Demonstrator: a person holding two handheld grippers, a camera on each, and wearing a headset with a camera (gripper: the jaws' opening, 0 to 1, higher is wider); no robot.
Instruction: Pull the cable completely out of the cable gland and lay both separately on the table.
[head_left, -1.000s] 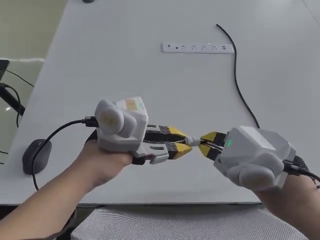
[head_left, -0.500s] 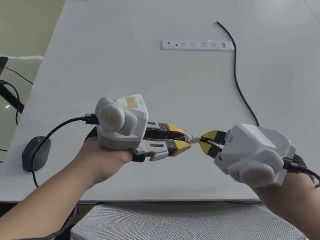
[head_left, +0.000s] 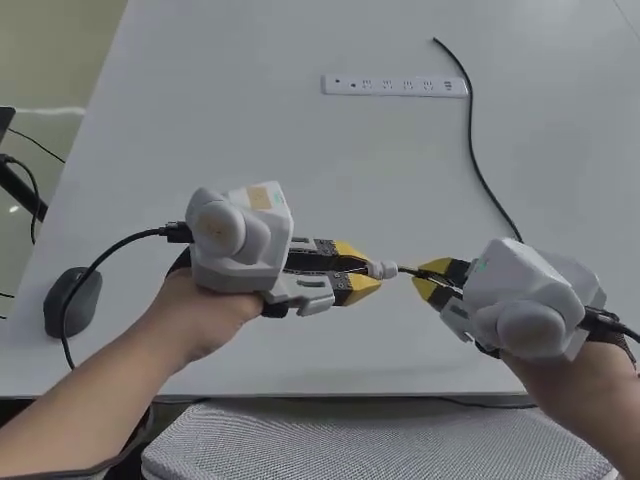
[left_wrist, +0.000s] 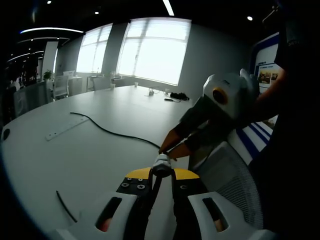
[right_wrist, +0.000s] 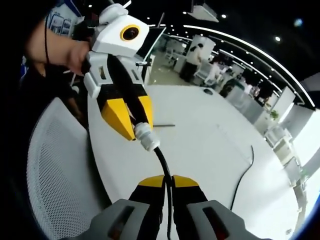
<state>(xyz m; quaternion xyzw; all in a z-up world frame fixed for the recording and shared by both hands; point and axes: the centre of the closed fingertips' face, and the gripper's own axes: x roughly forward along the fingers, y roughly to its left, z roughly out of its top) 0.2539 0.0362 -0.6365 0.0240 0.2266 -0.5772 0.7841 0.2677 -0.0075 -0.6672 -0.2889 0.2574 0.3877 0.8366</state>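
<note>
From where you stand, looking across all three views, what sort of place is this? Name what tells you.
Most likely an open-plan office or meeting room: a long white table carrying a power strip, a mesh office chair at its edge, and large windows beyond.

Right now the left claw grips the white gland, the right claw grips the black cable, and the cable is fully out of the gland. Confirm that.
Not quite. The black cable is not out yet: in the right gripper view it runs from the right claw straight into the white gland, which the left claw holds. The rest is right.
</note>
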